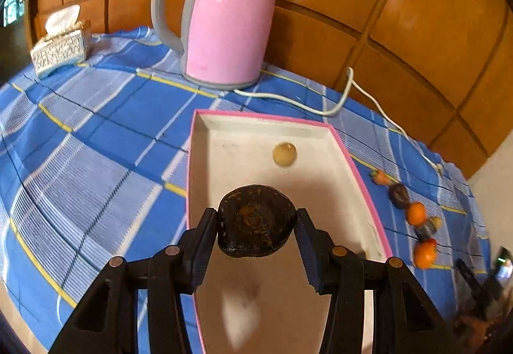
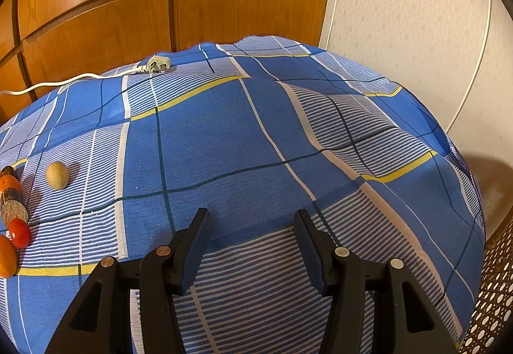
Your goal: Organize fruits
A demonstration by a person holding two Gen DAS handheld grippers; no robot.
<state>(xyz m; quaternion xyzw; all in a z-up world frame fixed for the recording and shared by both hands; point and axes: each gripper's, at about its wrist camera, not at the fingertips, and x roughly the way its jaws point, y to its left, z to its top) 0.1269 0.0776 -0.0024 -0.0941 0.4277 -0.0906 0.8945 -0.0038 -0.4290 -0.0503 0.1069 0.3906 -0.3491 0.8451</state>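
Observation:
My left gripper [image 1: 256, 219] is shut on a dark brown round fruit [image 1: 256, 221] and holds it above a white box with a pink rim [image 1: 356, 164]. A small pale yellow fruit [image 1: 284, 154] lies inside the box near its far end. A row of fruits lies on the cloth right of the box: orange ones [image 1: 416, 213], a dark one [image 1: 398, 195]. My right gripper [image 2: 253, 219] is open and empty over the blue checked cloth. In the right wrist view a tan oval fruit [image 2: 57, 175], a red fruit [image 2: 19, 232] and orange fruits [image 2: 6, 256] lie at the left edge.
A pink electric kettle [image 1: 229, 17] stands behind the box, its white cord [image 1: 320, 108] trailing right to a plug [image 2: 157, 64]. A tissue box [image 1: 61, 47] sits at the far left. Wooden panels back the table. The table edge drops off at the right [image 2: 465, 181].

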